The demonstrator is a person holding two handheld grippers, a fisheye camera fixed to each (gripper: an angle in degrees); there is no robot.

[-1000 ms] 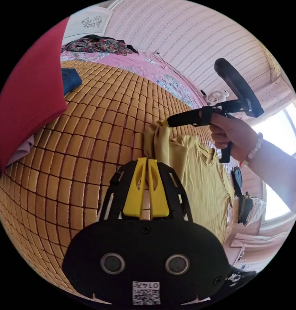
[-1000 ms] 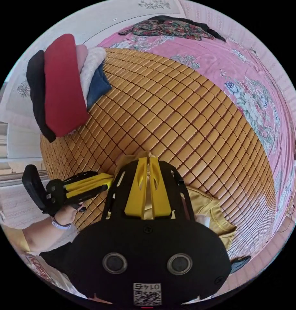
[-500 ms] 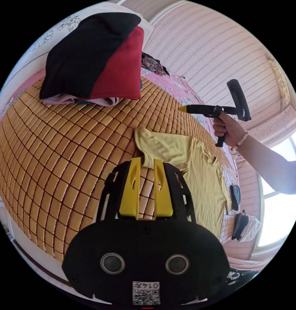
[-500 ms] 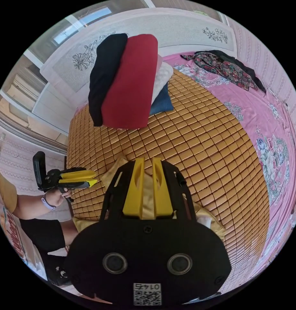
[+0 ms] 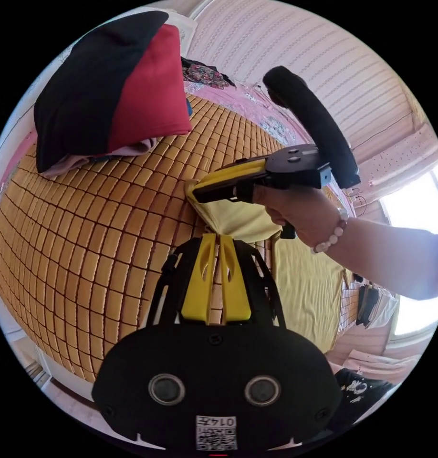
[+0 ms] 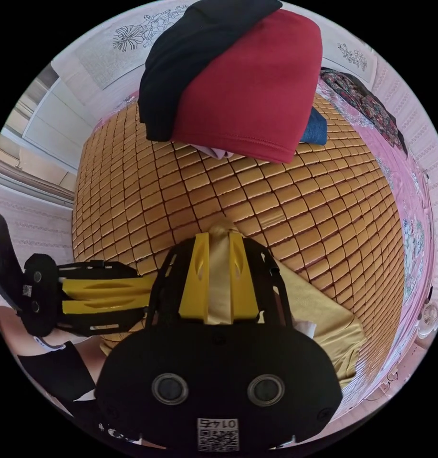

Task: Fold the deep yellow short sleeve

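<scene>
Garment: we find the deep yellow short sleeve shirt (image 5: 305,281) lying on the bamboo mat (image 5: 99,229), its body spread flat toward the window side and one sleeve end lifted off the mat.
Left tongs (image 5: 218,237): in the left gripper view we see the jaws nearly together, their tips at the edge of the raised yellow cloth; we cannot tell whether cloth lies between them. In the right gripper view they (image 6: 150,293) show from the side, jaws narrow.
Right tongs (image 6: 220,236): in the right gripper view we see a band of yellow cloth running up between the two jaws, which press on it from both sides. In the left gripper view they (image 5: 196,192) sit at the corner of the lifted sleeve, held by a hand (image 5: 300,217) wearing a bead bracelet (image 5: 331,238).
Obstruction: the right gripper's body and the hand cover the shirt's collar area in the left gripper view.
Nearby items: a stack of folded clothes (image 6: 238,81), black and red on top with pale and blue pieces under them, rests on the mat well apart from the shirt. A dark floral garment (image 6: 367,107) lies on the pink sheet (image 6: 410,200) beyond.
Surface: the mat of tan tiles covers the bed.
Room: pink striped walls (image 5: 295,43), a bright window (image 5: 414,200), a small fan (image 6: 428,316) at the bedside.
</scene>
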